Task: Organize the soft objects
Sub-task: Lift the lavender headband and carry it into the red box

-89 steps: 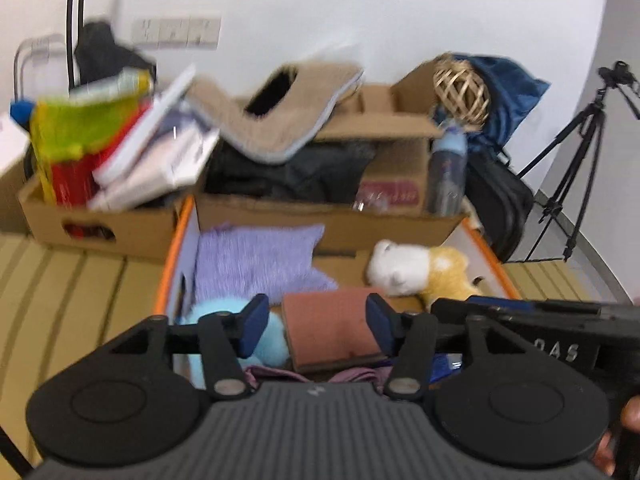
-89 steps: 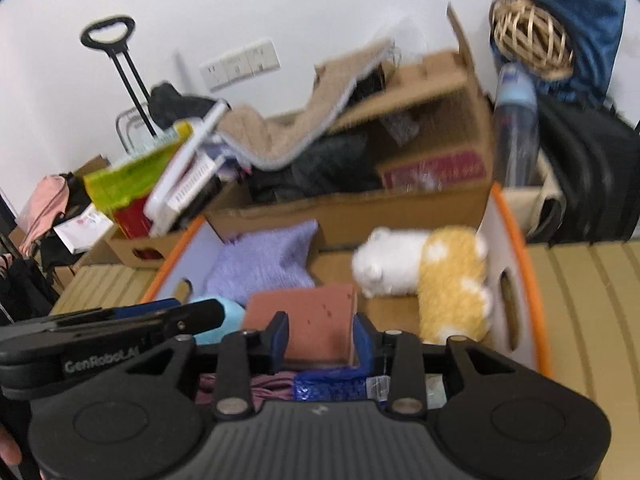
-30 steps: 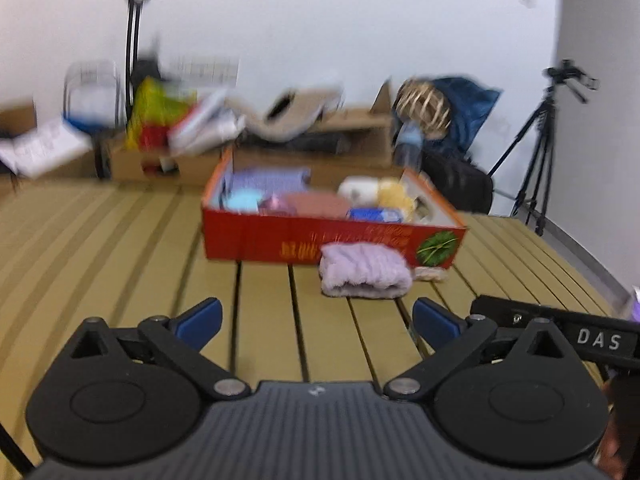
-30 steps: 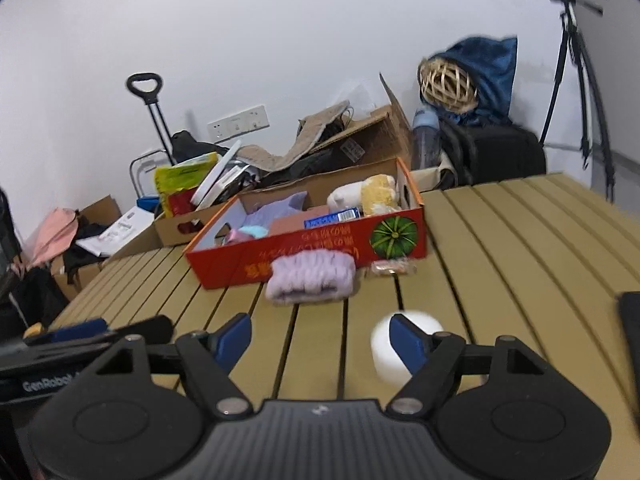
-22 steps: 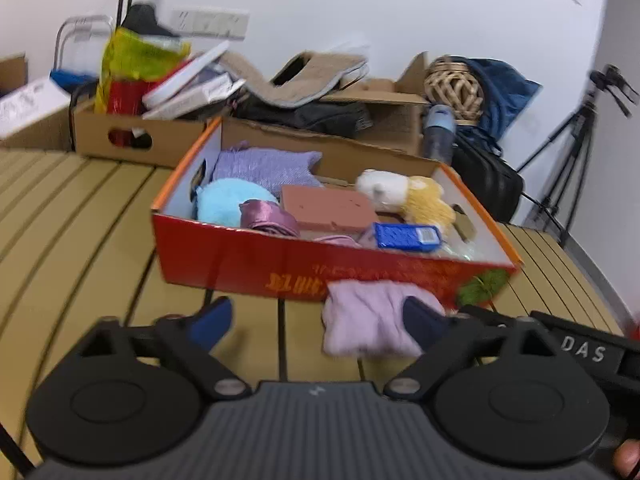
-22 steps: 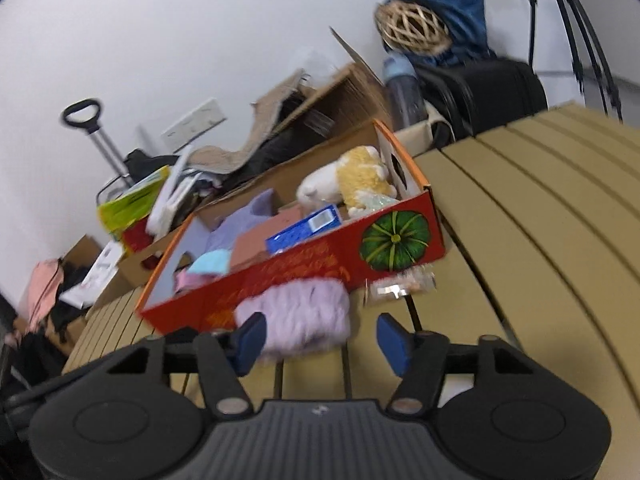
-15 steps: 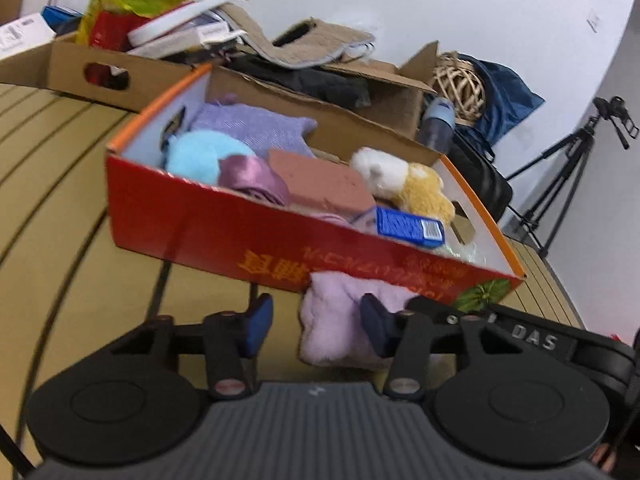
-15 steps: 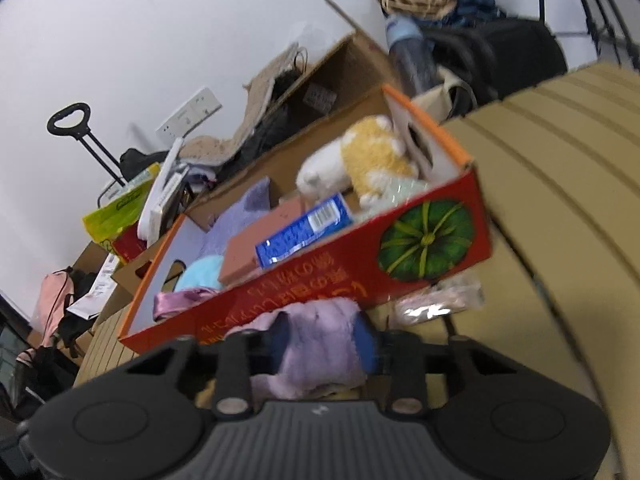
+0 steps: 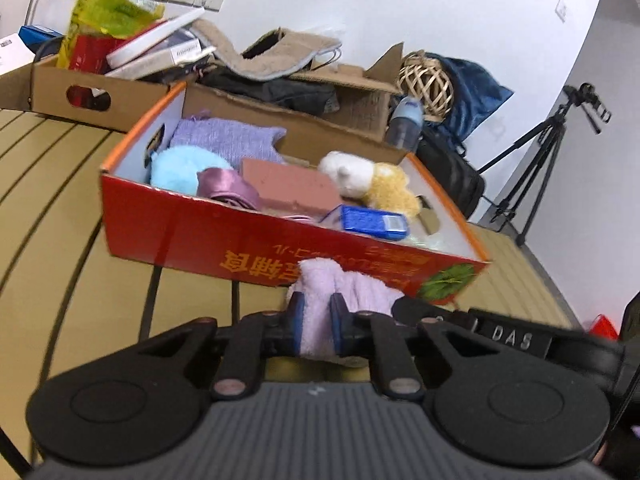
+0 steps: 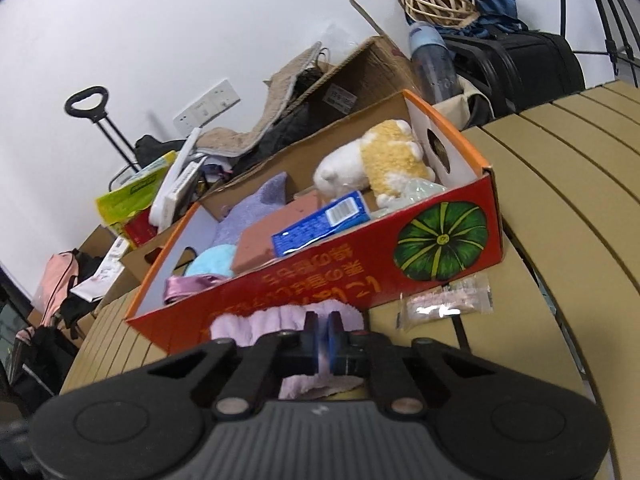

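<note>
Well ahead of the grippers, a brown cardboard box (image 9: 48, 88) stuffed with books and a yellow-green bag (image 9: 108, 8). Up ahead to the right, a wicker ball (image 9: 426, 82), a water bottle (image 9: 404, 124), a black bag (image 10: 516, 64), and off right a tripod (image 9: 536, 160).

Red box (image 10: 320, 280) with orange rim, yellow lettering, green pumpkin print (image 10: 442, 240). Lilac fluffy cloth (image 9: 344, 286) in front. Inside: white-and-yellow plush (image 9: 372, 182), light-blue plush (image 9: 176, 168), blue packet (image 9: 370, 222).

"DAS" | black gripper body (image 9: 516, 338) || upside-down yellow characters | red box (image 9: 240, 248)
</note>
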The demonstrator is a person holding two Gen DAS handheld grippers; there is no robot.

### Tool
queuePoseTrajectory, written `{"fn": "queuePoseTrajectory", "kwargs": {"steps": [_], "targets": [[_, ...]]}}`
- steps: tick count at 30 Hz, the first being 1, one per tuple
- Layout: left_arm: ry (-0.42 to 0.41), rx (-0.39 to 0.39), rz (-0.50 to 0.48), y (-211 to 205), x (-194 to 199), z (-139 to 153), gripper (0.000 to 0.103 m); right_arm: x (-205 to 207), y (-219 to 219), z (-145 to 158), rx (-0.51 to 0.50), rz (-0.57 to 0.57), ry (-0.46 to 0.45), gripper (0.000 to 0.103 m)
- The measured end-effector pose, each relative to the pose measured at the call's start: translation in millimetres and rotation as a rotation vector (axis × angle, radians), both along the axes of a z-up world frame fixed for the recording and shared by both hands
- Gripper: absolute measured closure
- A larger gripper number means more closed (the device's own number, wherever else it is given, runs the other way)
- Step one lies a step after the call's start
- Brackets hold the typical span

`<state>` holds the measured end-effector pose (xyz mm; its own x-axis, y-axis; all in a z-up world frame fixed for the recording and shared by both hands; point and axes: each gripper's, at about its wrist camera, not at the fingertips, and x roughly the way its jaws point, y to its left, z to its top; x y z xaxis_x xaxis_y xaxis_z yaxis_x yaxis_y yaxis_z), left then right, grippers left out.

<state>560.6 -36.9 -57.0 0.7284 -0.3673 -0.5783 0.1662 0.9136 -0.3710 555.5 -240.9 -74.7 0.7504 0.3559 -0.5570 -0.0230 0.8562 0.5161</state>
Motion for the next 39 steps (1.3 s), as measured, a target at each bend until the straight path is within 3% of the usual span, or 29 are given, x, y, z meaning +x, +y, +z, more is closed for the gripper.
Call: {"fn": "queuePoseTrajectory", "kwargs": {"steps": [4, 10, 16, 21, 25, 26, 28, 30, 33, 37, 39], "targets": [[-0.058, -0.056, -0.026, 6.1, -47.9, 31.4, 0.089, -38.4, -1.8, 30.3, 0.005, 0.013, -0.057, 0.099], [-0.055, -0.147, -0.035, 18.4, -121.1, 54.4, 0.089, -118.1, -2.3, 59.1, 0.021, 0.044, -0.093, 0.1], [-0.049, -0.164, -0.061, 12.4, -168.7, 63.9, 0.089, -176.3, -1.4, 78.5, 0.047, 0.087, -0.112, 0.103], [-0.076, -0.154, -0.062, 4.8, -190.1, 72.4, 0.089, -201.7, 4.9, 93.0, -0.001, 0.086, -0.155, 0.103], [-0.049, -0.157, -0.03, 11.1, -192.0, 62.8, 0.089, -206.4, -6.0, 85.2, 0.009, 0.051, -0.121, 0.086], [-0.042, -0.158, -0.022, 14.0, -189.0, 56.9, 0.089, -205.5, -9.0, 79.1, 0.01, 0.04, -0.117, 0.078], [-0.01, -0.144, 0.003, 20.9, -178.3, 35.8, 0.089, -197.1, -12.6, 61.8, -0.006, 0.014, -0.065, 0.072], [0.079, -0.125, 0.025, 27.3, -163.3, 12.5, 0.089, -185.3, -12.7, 44.8, -0.008, 0.018, -0.008, 0.072], [0.131, -0.094, 0.055, 33.8, -153.2, -9.7, 0.089, -170.9, -5.9, 26.5, -0.042, 0.035, 0.04, 0.07], [0.138, -0.015, 0.062, 31.7, -148.9, -17.8, 0.089, -157.5, 1.5, 9.8, -0.013, 0.054, 0.09, 0.06], [0.134, -0.016, 0.066, 31.4, -148.8, -19.6, 0.089, -154.1, 6.8, 5.9, -0.017, 0.063, 0.091, 0.057]]}}
